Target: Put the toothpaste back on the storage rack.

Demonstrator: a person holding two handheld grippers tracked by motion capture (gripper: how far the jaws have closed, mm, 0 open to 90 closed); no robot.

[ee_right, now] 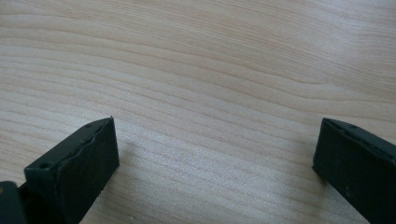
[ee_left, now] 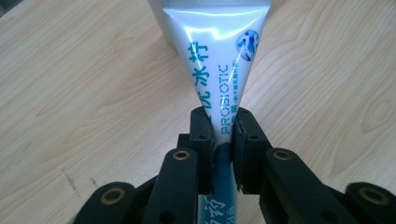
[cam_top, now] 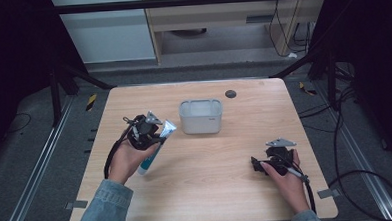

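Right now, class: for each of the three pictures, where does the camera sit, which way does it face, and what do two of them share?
High view: above the person's side, facing forward and down on the table; forearms, both hands, left tool, right tool, bin.
Left gripper view: on the left tool, looking along its jaws, shut on the tube.
Right gripper view: on the right tool, facing bare tabletop, jaws wide apart.
Shared: high and left gripper views both show the tube.
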